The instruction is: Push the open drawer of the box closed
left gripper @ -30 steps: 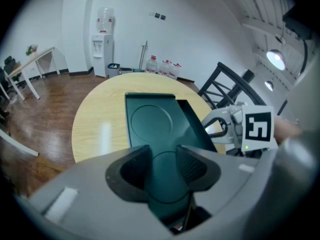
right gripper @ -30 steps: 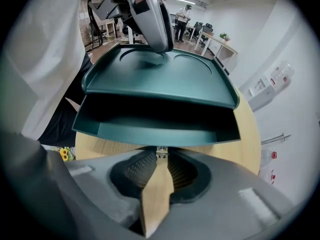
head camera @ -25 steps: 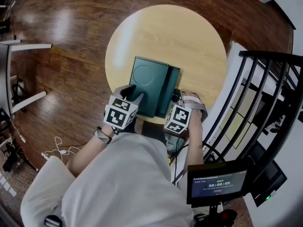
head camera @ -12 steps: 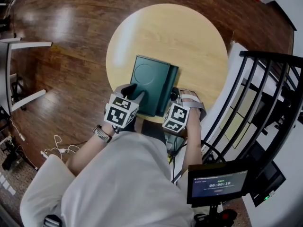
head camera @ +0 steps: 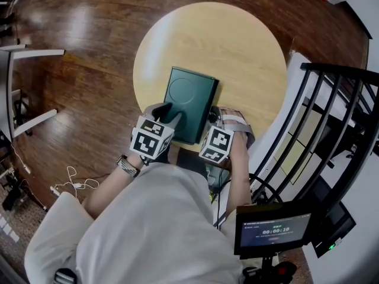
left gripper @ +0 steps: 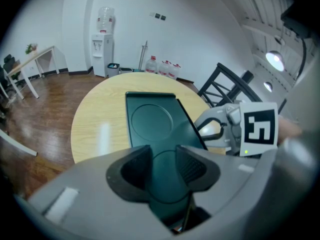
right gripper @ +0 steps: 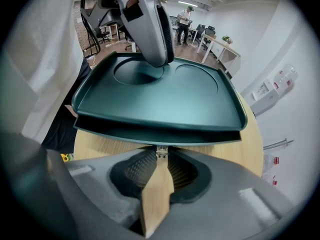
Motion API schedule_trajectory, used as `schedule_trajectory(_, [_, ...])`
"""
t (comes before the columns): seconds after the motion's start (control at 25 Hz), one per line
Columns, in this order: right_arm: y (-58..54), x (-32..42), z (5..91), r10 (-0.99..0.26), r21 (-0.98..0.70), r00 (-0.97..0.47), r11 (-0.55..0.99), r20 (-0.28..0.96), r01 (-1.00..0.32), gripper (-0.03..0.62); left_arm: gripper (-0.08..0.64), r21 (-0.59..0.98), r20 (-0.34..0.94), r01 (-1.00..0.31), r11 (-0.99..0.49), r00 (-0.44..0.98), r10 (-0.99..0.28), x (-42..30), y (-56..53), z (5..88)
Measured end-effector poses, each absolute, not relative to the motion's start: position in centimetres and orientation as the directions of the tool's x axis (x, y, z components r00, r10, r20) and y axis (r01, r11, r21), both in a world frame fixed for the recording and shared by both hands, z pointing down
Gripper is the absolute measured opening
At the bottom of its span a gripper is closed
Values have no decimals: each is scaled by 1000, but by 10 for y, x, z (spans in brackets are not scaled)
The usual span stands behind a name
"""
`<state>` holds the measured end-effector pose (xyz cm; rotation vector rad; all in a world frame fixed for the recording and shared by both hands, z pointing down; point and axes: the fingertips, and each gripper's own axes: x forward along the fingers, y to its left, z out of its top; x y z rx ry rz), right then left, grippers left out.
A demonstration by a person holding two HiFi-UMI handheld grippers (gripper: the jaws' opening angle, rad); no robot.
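Left gripper (head camera: 164, 115) is resting open-jawed on the box (head camera: 190, 99) beneath it, probably bracing it on the surface (head camera: 237, 46). Right gripper (right gripper: 157, 171) is straddling the tab (right gripper: 156, 199), jaws apart, drawer (right gripper: 150, 132) nearly shut right ahead.

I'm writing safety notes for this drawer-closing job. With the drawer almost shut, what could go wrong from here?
1. The tan pull tab stands between the open jaws of the right tool, against the drawer front. A push could fold it into the gap and jam it.
2. The box seems steadied only by the left tool, which is open and at the box's near end. On the smooth table the box may slide or swivel instead of letting the drawer close.
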<state>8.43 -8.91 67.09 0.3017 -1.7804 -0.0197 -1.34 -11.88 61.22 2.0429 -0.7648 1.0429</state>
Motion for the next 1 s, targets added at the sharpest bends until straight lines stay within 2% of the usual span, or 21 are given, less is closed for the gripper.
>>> schedule_trajectory(0.52, [-95,75,674,-210,171,-199,965,957,-197,74,170,313,847,-739,-597,501,-176,-6,-120,616])
schedule_trajectory(0.64, [-96,82,677,-228,188,-181,959,957,-214,75,144,300,847,-737,-605,497,-186,-2,-121,620])
schedule_trajectory(0.84, [-98,114,681,-250,204,-133,936,959,-288,97,143,299,852,-730,-615,494,-172,13,-124,631])
schedule_trajectory(1.0, [-104,123,663,-330,286,-53,879,943,-382,97,149,350,828,-710,-611,539,-152,-4,-127,632])
